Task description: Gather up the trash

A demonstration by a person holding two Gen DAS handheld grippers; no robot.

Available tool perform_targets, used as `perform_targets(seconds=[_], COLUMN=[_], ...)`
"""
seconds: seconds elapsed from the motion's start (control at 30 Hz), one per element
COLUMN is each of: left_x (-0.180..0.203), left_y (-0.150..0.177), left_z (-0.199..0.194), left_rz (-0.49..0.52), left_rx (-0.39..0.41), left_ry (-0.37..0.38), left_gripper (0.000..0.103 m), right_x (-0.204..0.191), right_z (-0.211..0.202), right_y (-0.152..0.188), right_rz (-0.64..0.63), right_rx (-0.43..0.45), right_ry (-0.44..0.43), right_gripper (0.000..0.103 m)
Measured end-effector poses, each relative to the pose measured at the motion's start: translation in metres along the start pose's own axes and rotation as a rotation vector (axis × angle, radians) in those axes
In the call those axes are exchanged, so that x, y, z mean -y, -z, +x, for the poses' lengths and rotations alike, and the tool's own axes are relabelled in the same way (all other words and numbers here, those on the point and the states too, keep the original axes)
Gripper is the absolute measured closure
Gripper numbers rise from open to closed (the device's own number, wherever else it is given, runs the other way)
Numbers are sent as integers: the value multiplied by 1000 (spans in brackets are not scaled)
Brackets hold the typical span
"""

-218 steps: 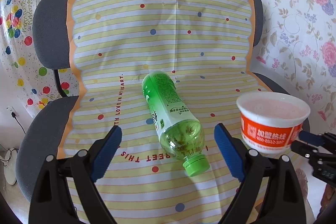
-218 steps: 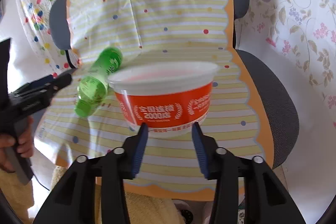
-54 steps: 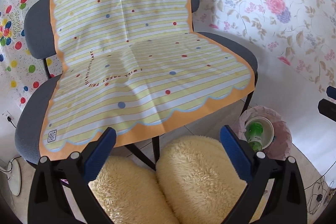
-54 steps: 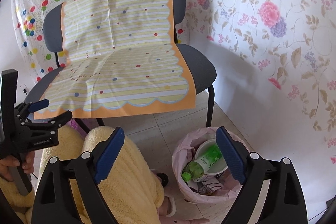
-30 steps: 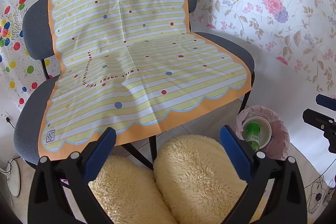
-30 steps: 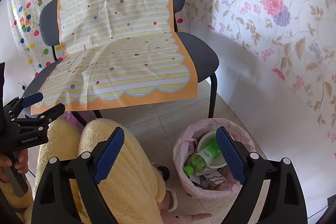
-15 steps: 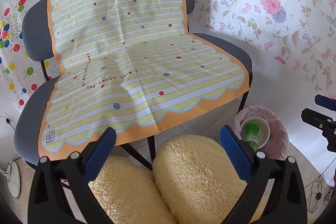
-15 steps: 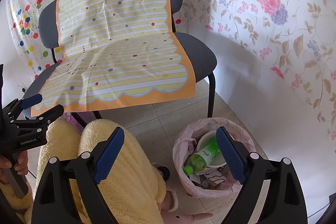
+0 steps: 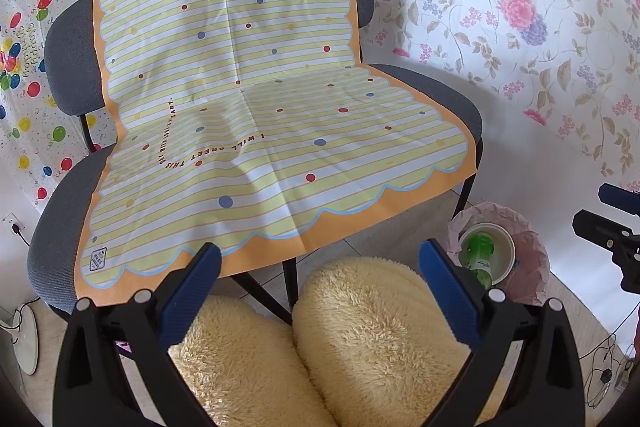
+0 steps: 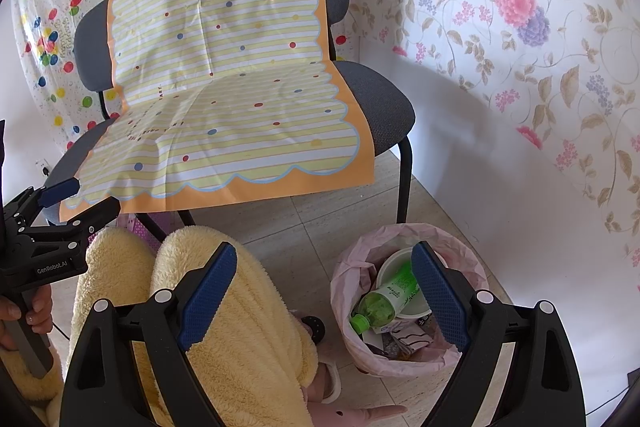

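A pink-lined trash bin (image 10: 472,267) stands on the floor to the right of the chair; it also shows in the left wrist view (image 9: 528,247). Inside it lie a green bottle (image 10: 390,297) and a white bowl (image 10: 390,263), both also seen in the left wrist view: bottle (image 9: 478,251), bowl (image 9: 502,243). My left gripper (image 9: 320,283) is open and empty above the person's knees, in front of the chair. My right gripper (image 10: 322,287) is open and empty, above and just left of the bin. The striped cloth (image 9: 260,115) on the chair seat is bare.
A grey chair (image 10: 380,99) covered by the striped cloth (image 10: 224,99) stands against papered walls. The person's yellow fleece-clad legs (image 9: 360,339) fill the foreground. The floor is tiled (image 10: 320,211). Cables (image 9: 604,375) lie at the right.
Almost nothing since a second ago: both open grippers hold nearly still with a slight drift of view. Earlier the bottle and bowl were at the chair seat; now both lie in the bin.
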State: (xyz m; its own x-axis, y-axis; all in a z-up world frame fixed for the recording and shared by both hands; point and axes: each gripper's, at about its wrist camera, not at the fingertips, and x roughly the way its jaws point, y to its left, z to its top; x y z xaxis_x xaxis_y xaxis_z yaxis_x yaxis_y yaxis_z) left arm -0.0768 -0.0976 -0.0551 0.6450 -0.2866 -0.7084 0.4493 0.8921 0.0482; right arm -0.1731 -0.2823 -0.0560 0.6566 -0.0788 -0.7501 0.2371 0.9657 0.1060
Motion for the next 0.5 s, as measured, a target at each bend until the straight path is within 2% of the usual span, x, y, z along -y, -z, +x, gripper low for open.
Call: perform_targets(seconds=[0.5], left_x=[0], left_y=[0], left_z=[0], left_rz=[6], left_rx=[1], left_ry=[-4], left_gripper=[7], right_x=[2], right_z=[0], right_y=[1], right_rz=[-2], right_rx=[0], right_ry=[-3], right_gripper=[14])
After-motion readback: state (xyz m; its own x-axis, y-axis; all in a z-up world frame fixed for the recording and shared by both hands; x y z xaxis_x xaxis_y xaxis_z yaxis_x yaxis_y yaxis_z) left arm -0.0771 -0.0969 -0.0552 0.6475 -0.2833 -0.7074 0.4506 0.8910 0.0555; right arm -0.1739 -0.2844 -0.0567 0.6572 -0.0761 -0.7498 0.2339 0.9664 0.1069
